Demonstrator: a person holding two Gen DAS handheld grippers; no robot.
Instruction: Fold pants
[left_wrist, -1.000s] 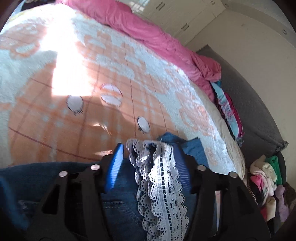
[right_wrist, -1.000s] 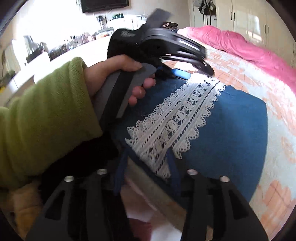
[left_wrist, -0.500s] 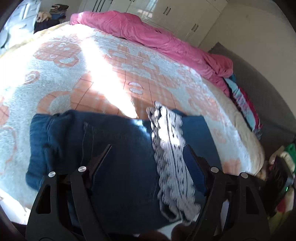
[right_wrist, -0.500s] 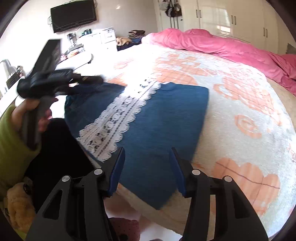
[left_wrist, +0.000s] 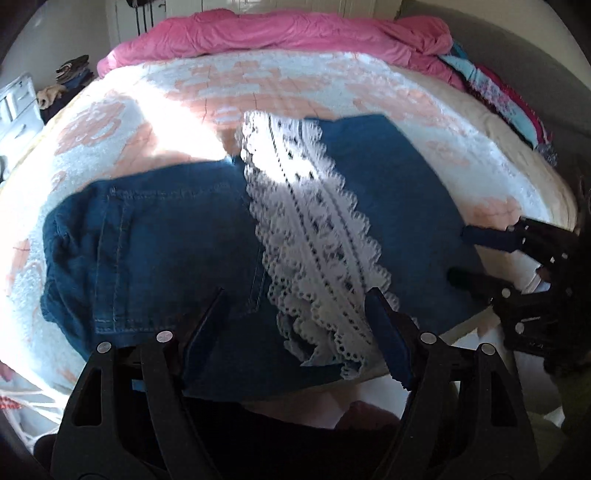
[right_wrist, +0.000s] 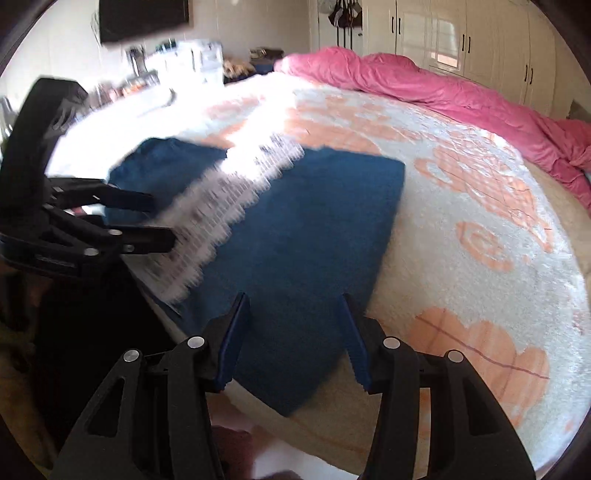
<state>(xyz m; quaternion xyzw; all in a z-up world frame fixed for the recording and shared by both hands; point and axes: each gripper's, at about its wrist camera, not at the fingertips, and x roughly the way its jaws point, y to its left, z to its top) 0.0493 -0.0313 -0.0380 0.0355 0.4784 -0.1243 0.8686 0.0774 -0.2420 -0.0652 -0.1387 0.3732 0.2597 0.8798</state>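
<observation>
Blue jeans (left_wrist: 166, 236) lie folded flat on the bed near its front edge, with a white lace band (left_wrist: 314, 229) running across them. My left gripper (left_wrist: 297, 295) hovers open above the near hem, lace showing between its fingers but untouched. My right gripper (right_wrist: 293, 299) also stands open, over the jeans' (right_wrist: 314, 221) near corner, gripping nothing. In the right wrist view the left gripper (right_wrist: 162, 221) sits beside the blurred lace (right_wrist: 221, 199). In the left wrist view the right gripper (left_wrist: 458, 254) shows at the jeans' right edge.
A white-and-orange fluffy blanket (right_wrist: 480, 206) covers the bed. A pink duvet (left_wrist: 295, 33) is bunched along the far side. Colourful clothes (left_wrist: 495, 92) are heaped at the far right against a grey headboard. White wardrobes (right_wrist: 461, 37) and a cluttered counter (right_wrist: 192, 55) stand behind.
Both grippers let go of the jeans' laced end and drew back toward the bed's front edge. The left jaws widened. The jeans now lie flat and folded.
</observation>
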